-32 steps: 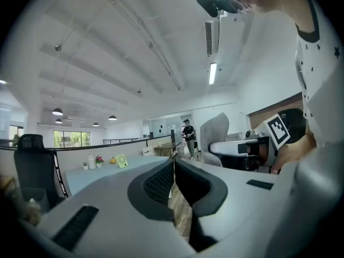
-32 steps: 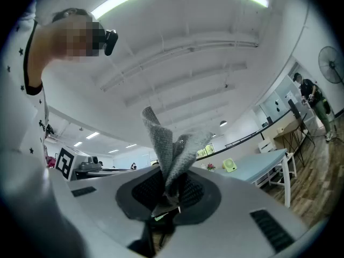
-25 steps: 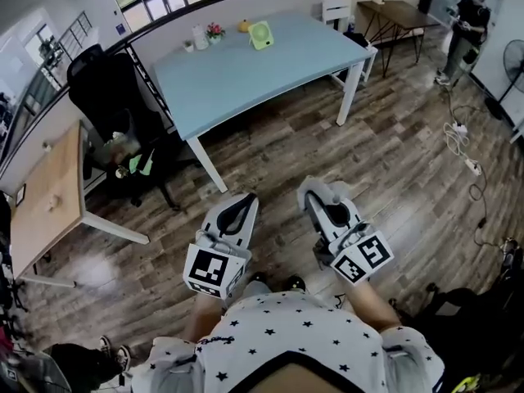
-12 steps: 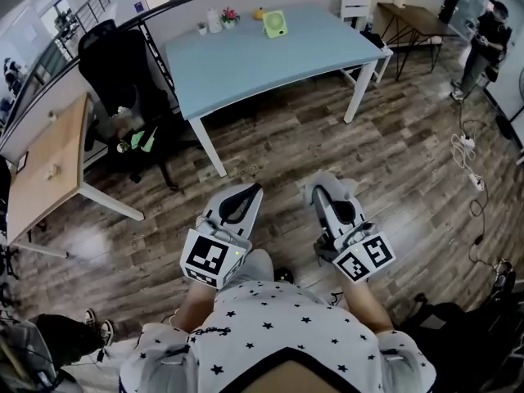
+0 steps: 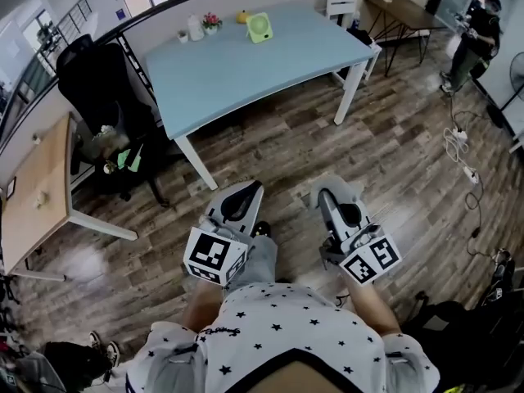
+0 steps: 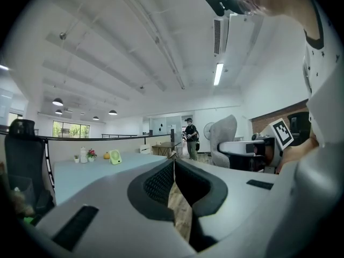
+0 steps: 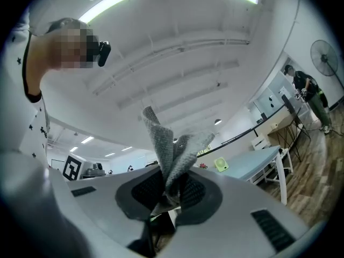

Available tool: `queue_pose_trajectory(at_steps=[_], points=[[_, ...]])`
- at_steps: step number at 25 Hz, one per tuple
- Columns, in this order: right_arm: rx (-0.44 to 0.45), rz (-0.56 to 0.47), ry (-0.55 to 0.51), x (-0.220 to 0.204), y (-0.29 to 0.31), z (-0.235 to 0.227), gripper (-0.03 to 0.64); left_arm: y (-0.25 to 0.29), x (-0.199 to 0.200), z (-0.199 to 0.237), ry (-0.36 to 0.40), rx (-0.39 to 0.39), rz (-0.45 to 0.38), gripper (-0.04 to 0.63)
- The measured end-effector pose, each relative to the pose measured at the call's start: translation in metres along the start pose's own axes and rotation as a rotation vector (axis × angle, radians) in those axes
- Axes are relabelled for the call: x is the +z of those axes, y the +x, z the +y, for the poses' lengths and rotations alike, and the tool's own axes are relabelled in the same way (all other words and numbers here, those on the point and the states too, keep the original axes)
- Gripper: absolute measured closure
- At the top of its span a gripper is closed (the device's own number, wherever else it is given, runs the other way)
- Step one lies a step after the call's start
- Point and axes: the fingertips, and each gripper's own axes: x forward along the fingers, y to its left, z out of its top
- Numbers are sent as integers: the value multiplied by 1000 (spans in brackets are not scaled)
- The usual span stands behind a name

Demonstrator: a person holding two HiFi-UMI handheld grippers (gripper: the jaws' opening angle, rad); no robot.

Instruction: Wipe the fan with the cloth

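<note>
A small green fan (image 5: pixel 259 28) stands at the far edge of the light blue table (image 5: pixel 246 72), well ahead of both grippers. It also shows small and distant as the fan (image 6: pixel 115 157) in the left gripper view and the fan (image 7: pixel 221 164) in the right gripper view. My right gripper (image 5: pixel 329 187) is shut on a grey knitted cloth (image 7: pixel 171 147), whose bunched end sticks up out of the jaws. My left gripper (image 5: pixel 244 191) is shut with nothing in it. Both are held close to the person's body over the wooden floor.
On the table by the fan stand a white bottle (image 5: pixel 196 29), a small flower pot (image 5: pixel 212 23) and an orange object (image 5: pixel 242 16). A black office chair (image 5: pixel 94 97) and a wooden desk (image 5: pixel 33 195) are at the left. Cables (image 5: pixel 463 150) and a person (image 5: pixel 475 23) are at the right.
The head view has shifted a little as the person steps over the floor. Both grippers keep the same pose in front of the body, and the cloth stays in the right one.
</note>
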Motion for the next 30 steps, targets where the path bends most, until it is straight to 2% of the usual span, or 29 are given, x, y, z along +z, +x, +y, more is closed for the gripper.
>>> queue_pose_trajectory(at_steps=[5,11,15,22,30], points=[[-41,7,-18,2,42,-35,572,49,7,34,13,-55,-26,563],[-72,13,-10,5,99,-72,572,100,9,79,23,-95,-17,563],[-66,18,-11,4,139,-90,572,121,8,116,37,-81,-5,563],[-83,34,19,-2,196,-120,572,154,4,174,16,-65,5,563],[-18,41,4,-6,267,-126,572,171,3,230,-8,-56,-3,563]])
